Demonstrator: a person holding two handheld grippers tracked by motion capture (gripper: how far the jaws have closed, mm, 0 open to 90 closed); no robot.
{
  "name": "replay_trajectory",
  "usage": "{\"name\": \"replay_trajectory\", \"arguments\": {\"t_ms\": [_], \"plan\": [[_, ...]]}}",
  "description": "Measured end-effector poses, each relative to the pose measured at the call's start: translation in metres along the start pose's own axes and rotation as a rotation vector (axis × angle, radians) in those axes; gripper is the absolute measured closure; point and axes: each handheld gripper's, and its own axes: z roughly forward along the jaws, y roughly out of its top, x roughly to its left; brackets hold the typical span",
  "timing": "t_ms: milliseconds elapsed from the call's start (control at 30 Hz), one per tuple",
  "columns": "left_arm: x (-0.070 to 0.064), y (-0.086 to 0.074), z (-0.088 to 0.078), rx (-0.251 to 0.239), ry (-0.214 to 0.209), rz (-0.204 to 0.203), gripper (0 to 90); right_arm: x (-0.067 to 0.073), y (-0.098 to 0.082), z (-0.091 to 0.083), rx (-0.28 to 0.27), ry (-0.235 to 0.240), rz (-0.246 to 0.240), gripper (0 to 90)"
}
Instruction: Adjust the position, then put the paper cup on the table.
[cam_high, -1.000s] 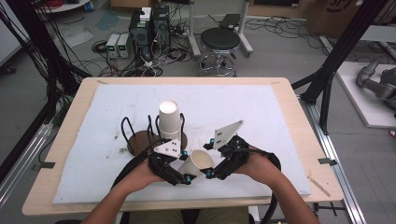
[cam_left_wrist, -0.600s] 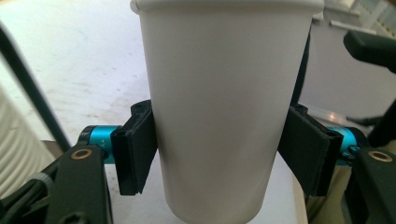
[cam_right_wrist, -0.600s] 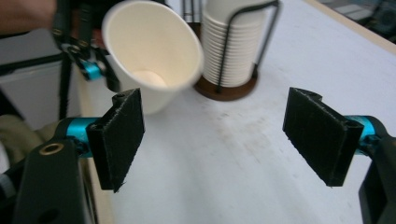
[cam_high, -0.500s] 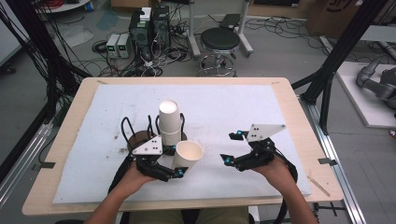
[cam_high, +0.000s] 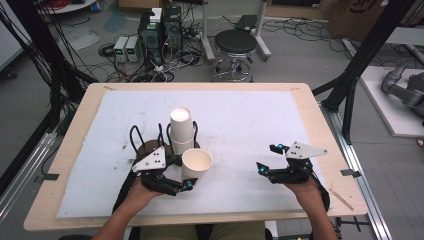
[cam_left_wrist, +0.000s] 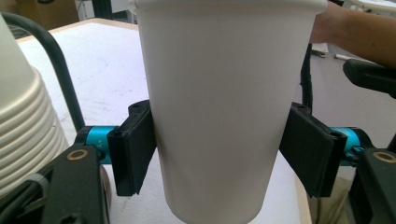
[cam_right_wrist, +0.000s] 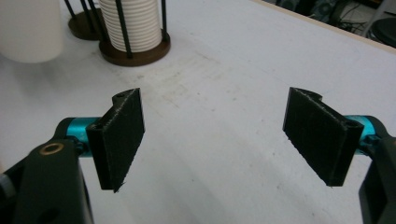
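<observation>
With the paper cup (cam_high: 196, 164) set upright at the cup stack's (cam_high: 181, 129) five o'clock, the left gripper (cam_left_wrist: 219, 154) has just been opening around it and now needs to back off, while the right gripper (cam_high: 267, 160) hangs wide open and empty.

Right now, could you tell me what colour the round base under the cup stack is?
Dark brown; the base shows best in the right gripper view.

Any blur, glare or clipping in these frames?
High view: soft and low-detail, even light, no glare. Left gripper view: cup sharp but cropped at top and bottom. Right gripper view: jaws sharp, cup stack slightly soft.
</observation>
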Motion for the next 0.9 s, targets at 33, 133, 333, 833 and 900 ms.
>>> {"name": "replay_trajectory", "arguments": {"t_ms": [33, 133, 333, 833, 900], "plan": [[0.001, 0.000, -0.001, -0.005, 0.011, 0.001, 29.9, 0.000, -0.002, 0.000, 0.004, -0.006, 0.000, 21.2], [0.002, -0.001, -0.004, -0.018, 0.021, -0.001, 29.9, -0.001, -0.005, -0.001, 0.001, -0.028, 0.010, 21.2], [0.005, -0.003, -0.006, -0.033, 0.031, -0.002, 30.0, -0.001, -0.003, -0.005, -0.053, -0.050, 0.018, 20.8], [0.003, 0.000, -0.004, -0.066, 0.048, 0.003, 30.0, -0.005, -0.007, -0.011, -0.069, -0.076, 0.031, 20.8], [0.003, 0.000, -0.004, -0.066, 0.050, 0.007, 30.0, -0.005, -0.006, -0.012, -0.079, -0.075, 0.035, 20.8]]}}
